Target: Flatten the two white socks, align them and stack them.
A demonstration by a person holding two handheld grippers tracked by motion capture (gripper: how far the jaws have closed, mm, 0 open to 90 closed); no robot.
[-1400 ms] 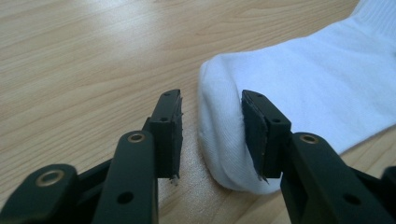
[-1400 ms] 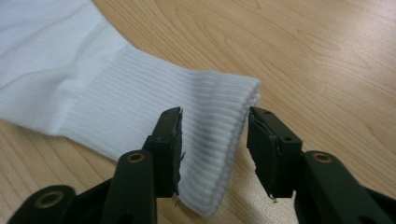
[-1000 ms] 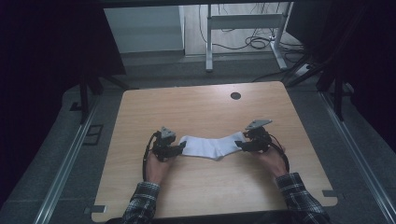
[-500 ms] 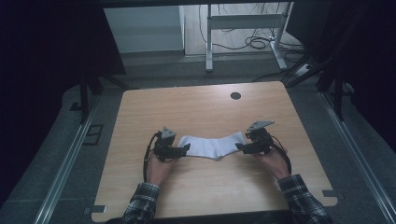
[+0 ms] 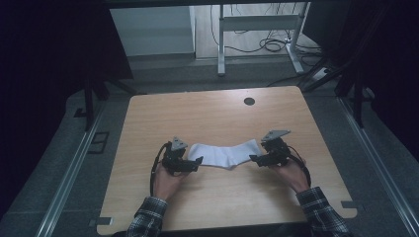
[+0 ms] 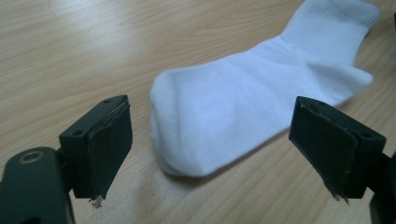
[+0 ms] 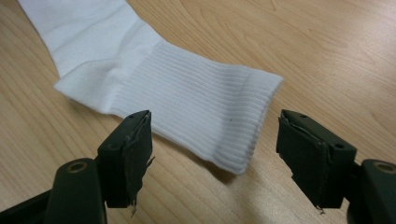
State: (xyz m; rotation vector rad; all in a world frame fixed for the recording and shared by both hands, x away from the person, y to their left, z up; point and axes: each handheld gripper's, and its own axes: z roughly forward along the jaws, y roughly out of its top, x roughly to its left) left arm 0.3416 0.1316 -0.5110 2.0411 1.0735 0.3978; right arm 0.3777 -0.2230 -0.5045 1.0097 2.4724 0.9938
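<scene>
A white sock point(image 5: 225, 154) lies flat across the middle of the wooden table point(image 5: 207, 118). My left gripper point(image 5: 196, 162) is at its toe end and my right gripper point(image 5: 254, 158) at its ribbed cuff. In the left gripper view the toe of the sock point(image 6: 219, 107) rests between the wide-apart jaws of the left gripper point(image 6: 219, 140), and neither pad touches it. In the right gripper view the cuff point(image 7: 205, 107) lies just beyond the right gripper point(image 7: 222, 151), with no contact. Both pairs of jaws have just been opening.
A round dark hole point(image 5: 249, 101) sits near the table's far edge. Beyond the table stand a metal frame point(image 5: 257, 29) and loose cables point(image 5: 269, 45) on the floor. Rails point(image 5: 69, 173) run along both sides of the table.
Both grippers have opened their jaws and let go of the sock's ends, so the sock now rests on the table. The hands have hardly moved.
</scene>
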